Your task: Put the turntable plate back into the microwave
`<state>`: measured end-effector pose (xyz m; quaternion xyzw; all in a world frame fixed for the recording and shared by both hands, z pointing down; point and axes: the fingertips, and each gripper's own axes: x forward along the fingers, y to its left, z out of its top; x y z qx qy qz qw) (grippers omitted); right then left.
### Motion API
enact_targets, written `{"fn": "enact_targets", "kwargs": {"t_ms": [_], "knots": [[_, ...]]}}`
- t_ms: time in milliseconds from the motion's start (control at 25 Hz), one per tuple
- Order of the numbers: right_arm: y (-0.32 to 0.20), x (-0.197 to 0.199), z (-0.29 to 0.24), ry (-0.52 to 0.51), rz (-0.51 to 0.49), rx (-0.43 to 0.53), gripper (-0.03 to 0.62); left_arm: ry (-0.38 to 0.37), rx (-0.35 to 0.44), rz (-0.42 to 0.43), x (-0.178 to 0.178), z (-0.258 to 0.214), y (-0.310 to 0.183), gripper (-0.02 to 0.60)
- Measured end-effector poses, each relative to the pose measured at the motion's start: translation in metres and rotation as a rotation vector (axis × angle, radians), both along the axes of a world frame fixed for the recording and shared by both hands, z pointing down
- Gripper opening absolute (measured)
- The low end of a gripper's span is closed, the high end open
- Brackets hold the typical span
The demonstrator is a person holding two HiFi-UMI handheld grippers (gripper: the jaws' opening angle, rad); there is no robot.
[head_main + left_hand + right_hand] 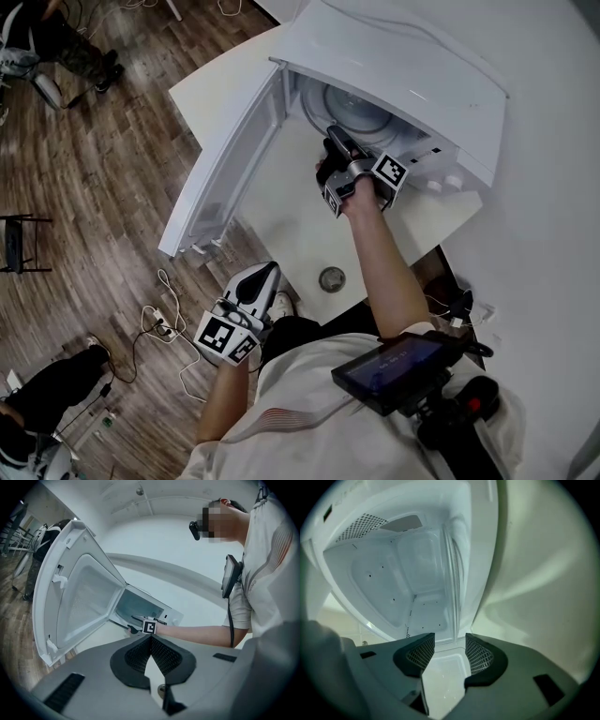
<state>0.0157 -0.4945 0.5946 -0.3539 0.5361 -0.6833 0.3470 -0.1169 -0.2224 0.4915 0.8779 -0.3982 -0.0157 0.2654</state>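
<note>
While the right claw [450, 641] is holding at the mouth of the microwave [412, 75] with its jaws apart and empty, the turntable plate [454, 564] is sitting inside the cavity just beyond their tips. The open door [225, 159] is hanging out to the left past the worktop [281, 225], where a small round metal piece [331, 278] is lying. The left claw [150, 638] is hovering low beside the person, closed on nothing, above cables [159, 323] on the wooden floor [94, 187].

Glass turntable plate [362, 111] inside open microwave [412, 66]
</note>
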Motion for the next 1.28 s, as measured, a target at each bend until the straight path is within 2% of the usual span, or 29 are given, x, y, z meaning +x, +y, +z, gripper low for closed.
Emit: {"fn": "enact_targets", "kwargs": {"t_ms": [160, 320, 520, 560, 680, 760, 960, 1120, 1280], "knots": [[0.032, 0.0, -0.007, 0.023, -0.033, 0.033, 0.186, -0.001, 0.02, 0.008, -0.003, -0.008, 0.009, 0.011], [0.078, 0.002, -0.032, 0.104, -0.063, 0.104, 0.184, -0.005, 0.058, 0.024, -0.012, -0.025, 0.022, 0.011], [0.136, 0.009, -0.082, 0.136, -0.029, 0.224, 0.178, -0.006, 0.12, 0.065, -0.026, -0.052, 0.046, 0.011], [0.148, 0.011, -0.094, 0.153, -0.018, 0.255, 0.15, -0.01, 0.133, 0.077, -0.027, -0.057, 0.052, 0.011], [0.185, 0.021, -0.133, 0.254, 0.024, 0.359, 0.032, -0.024, 0.192, 0.118, -0.034, -0.072, 0.068, 0.011], [0.211, 0.028, -0.157, 0.319, 0.055, 0.41, 0.006, -0.03, 0.223, 0.128, -0.04, -0.084, 0.079, 0.011], [0.269, 0.043, -0.212, 0.488, 0.125, 0.513, 0.006, -0.018, 0.264, 0.149, -0.045, -0.114, 0.097, 0.011], [0.313, 0.053, -0.252, 0.593, 0.125, 0.595, 0.006, -0.016, 0.287, 0.159, -0.036, -0.137, 0.11, 0.011], [0.355, 0.053, -0.29, 0.76, 0.112, 0.694, 0.006, -0.029, 0.329, 0.172, -0.028, -0.16, 0.129, 0.011]]}}
